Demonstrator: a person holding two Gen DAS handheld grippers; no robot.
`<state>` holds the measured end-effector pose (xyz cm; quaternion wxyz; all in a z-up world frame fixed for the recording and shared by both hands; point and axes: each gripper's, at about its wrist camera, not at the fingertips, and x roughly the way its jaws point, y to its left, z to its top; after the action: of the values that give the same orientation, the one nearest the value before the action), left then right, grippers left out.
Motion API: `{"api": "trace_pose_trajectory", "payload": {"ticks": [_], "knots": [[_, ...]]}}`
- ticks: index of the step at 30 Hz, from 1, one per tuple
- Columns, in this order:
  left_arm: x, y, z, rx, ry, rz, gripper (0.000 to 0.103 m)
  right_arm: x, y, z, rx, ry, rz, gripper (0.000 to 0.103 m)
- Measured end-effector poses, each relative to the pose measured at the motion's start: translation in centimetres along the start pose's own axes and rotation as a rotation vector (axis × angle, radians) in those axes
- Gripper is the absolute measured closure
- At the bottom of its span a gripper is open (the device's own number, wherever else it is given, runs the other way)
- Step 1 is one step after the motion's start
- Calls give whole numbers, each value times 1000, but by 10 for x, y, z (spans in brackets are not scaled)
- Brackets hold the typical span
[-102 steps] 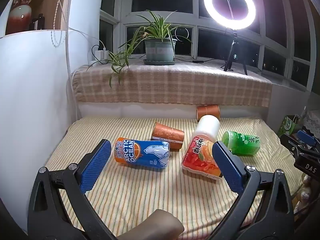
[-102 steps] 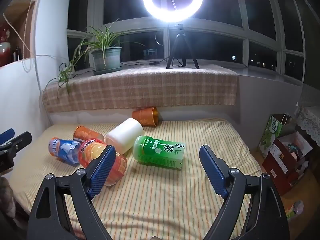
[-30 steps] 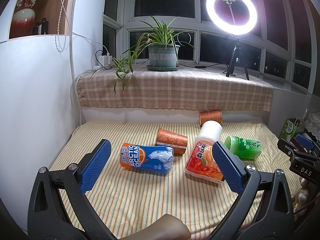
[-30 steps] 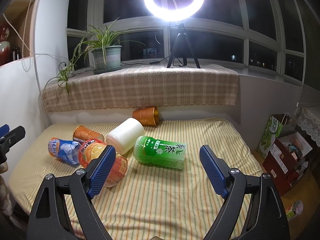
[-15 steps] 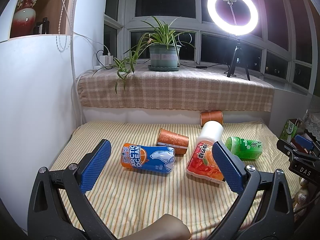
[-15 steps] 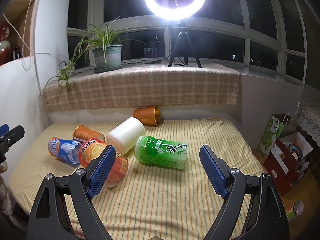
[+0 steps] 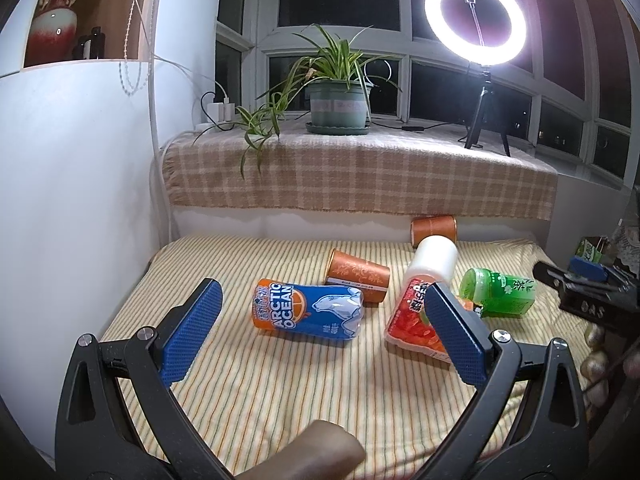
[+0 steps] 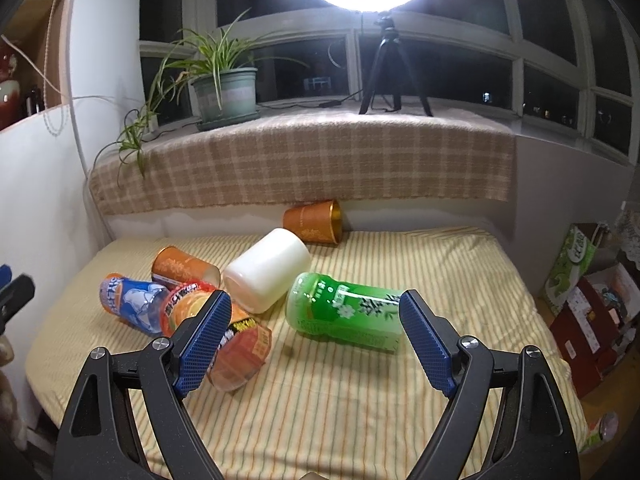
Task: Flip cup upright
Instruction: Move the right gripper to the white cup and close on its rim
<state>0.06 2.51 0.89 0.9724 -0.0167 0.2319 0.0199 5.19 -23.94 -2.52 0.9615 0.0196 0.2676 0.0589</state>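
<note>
green cup now closer between right gripper jaws, wide open, empty; approach under way. left gripper wide open, empty, hanging back.

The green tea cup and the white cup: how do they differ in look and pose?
The green tea cup is printed bright green; the white cup is plain. The green one lies across the right tool's view, while the white one points diagonally away behind it. Both lie on their sides on the striped cloth.

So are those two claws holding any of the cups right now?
No, nothing is held. The left claw and right claw are both open above the striped mattress.
</note>
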Motion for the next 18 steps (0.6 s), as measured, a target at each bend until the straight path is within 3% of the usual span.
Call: {"api": "trace_pose_trajectory", "payload": {"ticks": [7, 11, 18], "knots": [[5, 12, -5, -11, 20, 29, 1, 41, 5, 19, 0, 84, 56, 17], [7, 21, -12, -24, 36, 51, 1, 71, 9, 32, 15, 178, 114, 17], [9, 39, -23, -58, 60, 92, 1, 122, -2, 49, 173, 354, 214, 17]]}}
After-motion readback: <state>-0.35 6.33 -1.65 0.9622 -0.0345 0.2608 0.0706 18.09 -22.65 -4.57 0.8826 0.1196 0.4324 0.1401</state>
